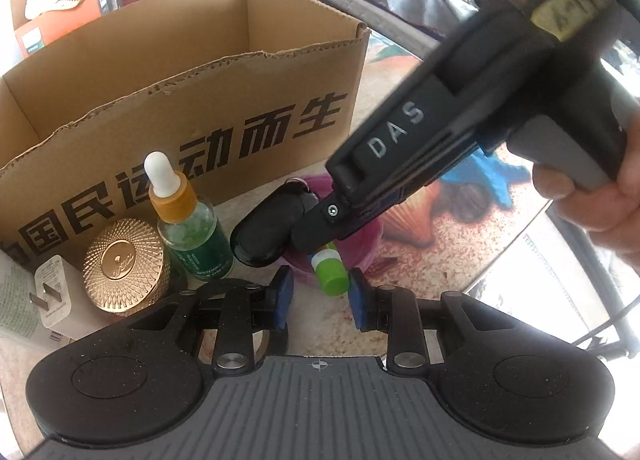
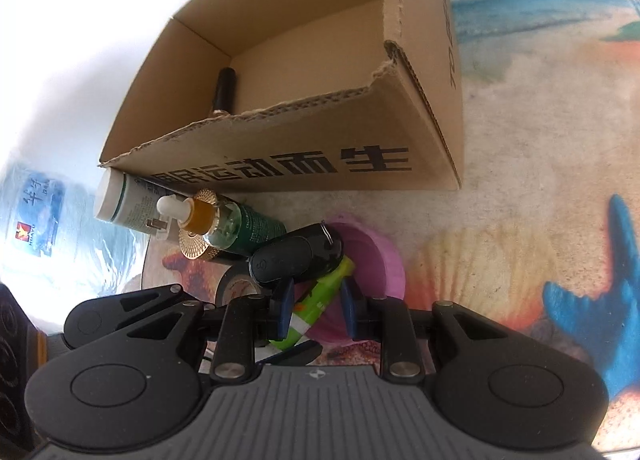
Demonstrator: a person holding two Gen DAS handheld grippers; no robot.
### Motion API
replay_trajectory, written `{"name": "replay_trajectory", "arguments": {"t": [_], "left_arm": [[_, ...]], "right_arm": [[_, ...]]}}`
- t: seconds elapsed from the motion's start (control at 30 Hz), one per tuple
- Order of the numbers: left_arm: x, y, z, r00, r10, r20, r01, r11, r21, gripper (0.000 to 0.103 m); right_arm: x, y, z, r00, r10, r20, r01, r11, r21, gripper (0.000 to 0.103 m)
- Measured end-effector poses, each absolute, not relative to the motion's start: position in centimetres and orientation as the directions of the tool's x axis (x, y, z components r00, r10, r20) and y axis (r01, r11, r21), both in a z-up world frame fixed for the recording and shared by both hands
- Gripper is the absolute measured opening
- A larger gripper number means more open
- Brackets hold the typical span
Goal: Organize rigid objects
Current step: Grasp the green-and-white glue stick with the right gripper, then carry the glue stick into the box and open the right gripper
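Note:
An open cardboard box (image 1: pixel 168 107) with black characters stands on the table; the right wrist view shows its inside (image 2: pixel 320 43) with a black cylinder (image 2: pixel 225 89) lying in it. In front lie a black key fob (image 1: pixel 270 225) (image 2: pixel 296 258), a green dropper bottle (image 1: pixel 192 227) (image 2: pixel 236 225), a gold lid (image 1: pixel 126 266), a white plug (image 1: pixel 52 292) and a green tube (image 1: pixel 330 276) (image 2: pixel 316 304). My right gripper (image 1: pixel 316 236) (image 2: pixel 314 306) has its jaws apart around the green tube, just below the fob. My left gripper (image 1: pixel 320 300) is open, just before the tube's green cap.
A pink bowl (image 2: pixel 376 256) (image 1: pixel 360 244) sits under the tube and fob. A white-capped tube (image 2: pixel 120 203) lies against the box. A roll of black tape (image 2: pixel 236 288) sits to the left. The beach-print table mat (image 2: pixel 520 219) spreads to the right.

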State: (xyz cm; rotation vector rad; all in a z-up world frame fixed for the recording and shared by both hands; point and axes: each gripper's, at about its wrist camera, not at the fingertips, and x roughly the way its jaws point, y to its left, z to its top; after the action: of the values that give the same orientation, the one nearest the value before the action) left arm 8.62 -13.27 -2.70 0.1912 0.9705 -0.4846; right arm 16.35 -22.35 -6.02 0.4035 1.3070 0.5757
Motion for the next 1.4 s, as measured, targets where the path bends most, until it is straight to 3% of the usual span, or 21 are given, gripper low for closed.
{"name": "replay_trajectory", "arguments": {"t": [0.1,0.43,0.7,1.1,1.23,1.4], "left_arm": [[8.7,-13.7,-3.0,0.462,-0.311,-0.830,0.469,0.881,-0.069,0.018],[7.7,-13.1,-2.3,0.502,-0.328,-0.800,0.472,0.879,-0.065,0.017],[5.1,-12.7,0.5,0.568,-0.381,-0.729,0.514,0.856,-0.048,0.017],[6.6,-8.5,7.9,0.740,-0.368,-0.563,0.446,0.895,0.001,0.017],[10.9,-6.2,8.2,0.747,-0.310,-0.588,0.382,0.924,-0.002,0.017],[18.0,-4.6,6.4,0.708,-0.169,-0.686,0.301,0.951,0.077,0.014]], "right_arm": [[16.7,-22.0,-6.2,0.141,0.610,-0.780,-0.162,0.792,0.589,0.028],[15.9,-24.0,-6.4,0.153,0.678,-0.719,-0.084,0.734,0.674,0.026],[12.7,-26.0,-2.8,0.256,0.685,-0.682,-0.075,0.718,0.692,0.026],[15.0,-21.7,8.0,0.408,0.706,-0.579,-0.325,0.705,0.630,0.023],[20.3,-18.4,8.1,0.366,0.732,-0.575,-0.354,0.681,0.642,0.022],[28.1,-14.0,4.7,0.266,0.743,-0.615,-0.303,0.670,0.678,0.022]]}}
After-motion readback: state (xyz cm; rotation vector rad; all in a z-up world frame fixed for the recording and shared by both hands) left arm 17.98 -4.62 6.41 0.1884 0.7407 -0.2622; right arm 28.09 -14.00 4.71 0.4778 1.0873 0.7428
